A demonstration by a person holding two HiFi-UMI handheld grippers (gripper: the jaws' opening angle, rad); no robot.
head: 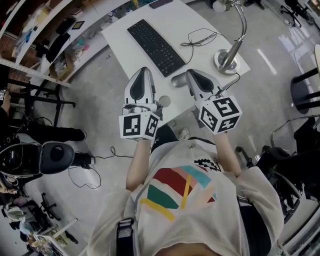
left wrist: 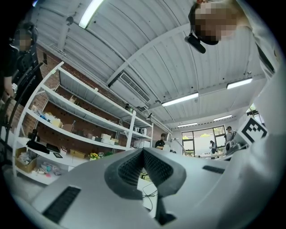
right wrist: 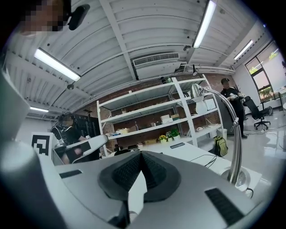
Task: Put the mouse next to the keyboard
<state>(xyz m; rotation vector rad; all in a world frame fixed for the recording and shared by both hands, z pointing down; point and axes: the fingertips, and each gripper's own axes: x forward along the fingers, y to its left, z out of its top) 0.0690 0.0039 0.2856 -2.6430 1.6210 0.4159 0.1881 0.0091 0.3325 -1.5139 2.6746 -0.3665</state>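
A black keyboard (head: 156, 47) lies at an angle on the white table (head: 200, 15). A small grey mouse (head: 178, 80) sits near the table's front edge, just right of the keyboard's near end. My right gripper (head: 189, 74) reaches over that edge with its tip right beside the mouse; its jaws are shut with nothing between them (right wrist: 140, 153). My left gripper (head: 144, 70) hovers off the table's front left edge, near the keyboard's near end, and its pads meet at the tip with nothing held (left wrist: 143, 150). The mouse is hidden in both gripper views.
A silver gooseneck lamp (head: 227, 59) stands at the table's right edge, and it also rises to my right in the right gripper view, lamp (right wrist: 235, 147). A black cable (head: 200, 38) loops between keyboard and lamp. Shelving (left wrist: 80, 117) lines the left wall.
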